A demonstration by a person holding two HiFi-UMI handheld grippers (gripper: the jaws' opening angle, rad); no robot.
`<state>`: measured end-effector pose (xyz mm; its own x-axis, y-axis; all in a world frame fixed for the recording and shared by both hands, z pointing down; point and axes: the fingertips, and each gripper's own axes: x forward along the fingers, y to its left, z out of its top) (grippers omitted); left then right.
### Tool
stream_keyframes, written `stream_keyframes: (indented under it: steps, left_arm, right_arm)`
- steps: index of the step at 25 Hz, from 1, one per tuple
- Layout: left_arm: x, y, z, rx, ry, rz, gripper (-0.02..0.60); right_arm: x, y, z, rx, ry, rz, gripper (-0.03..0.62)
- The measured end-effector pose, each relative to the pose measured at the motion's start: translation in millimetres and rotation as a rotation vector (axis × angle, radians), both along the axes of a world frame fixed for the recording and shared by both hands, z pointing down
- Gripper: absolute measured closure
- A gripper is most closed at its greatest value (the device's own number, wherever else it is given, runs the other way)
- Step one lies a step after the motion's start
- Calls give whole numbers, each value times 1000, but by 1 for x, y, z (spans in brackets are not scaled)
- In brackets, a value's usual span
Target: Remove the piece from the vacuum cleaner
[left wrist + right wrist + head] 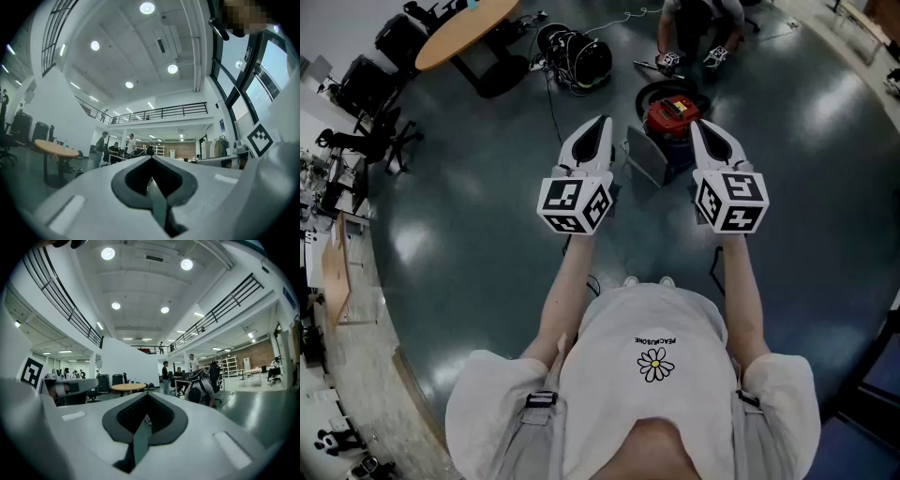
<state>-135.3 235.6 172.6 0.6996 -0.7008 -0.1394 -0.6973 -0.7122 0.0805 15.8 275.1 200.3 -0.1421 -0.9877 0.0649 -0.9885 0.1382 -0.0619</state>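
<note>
In the head view a red and dark vacuum cleaner (673,116) stands on the dark floor ahead of me, with a black hose (647,92) curled round its back. A grey flat piece (645,156) leans at its left front. My left gripper (600,123) is held up in the air, left of the vacuum, jaws pressed together and empty. My right gripper (697,126) hovers at the vacuum's right side, also shut with nothing in it. Both gripper views point up into the hall, where the left gripper (151,162) and right gripper (146,401) show closed jaws; the vacuum is out of their sight.
A round wooden table (465,28) and black chairs (371,86) stand at the far left. A black bundle of gear (577,54) with a cable (551,105) lies behind the vacuum. A person (694,28) crouches just beyond it. Desks (337,267) line the left edge.
</note>
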Motion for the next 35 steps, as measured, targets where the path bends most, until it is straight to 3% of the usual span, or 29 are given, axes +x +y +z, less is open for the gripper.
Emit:
stream_keyframes:
  steps: [12,17,26,35]
  left_arm:
    - [2,-5,10,-30,-6,8,580]
    - [5,-3,9,-36,-11,12,580]
    - [28,3,20,-43,-34,8,580]
    - [38,6,39,-54,-55,-51,581]
  right_arm:
    - [-1,-3,6,-9,-5,-17,571]
    - [3,0,1,4,-54,-13,571]
    - [32,7,16,-13,-13,14,569]
    - [66,8,44,-36,-71,-7,569]
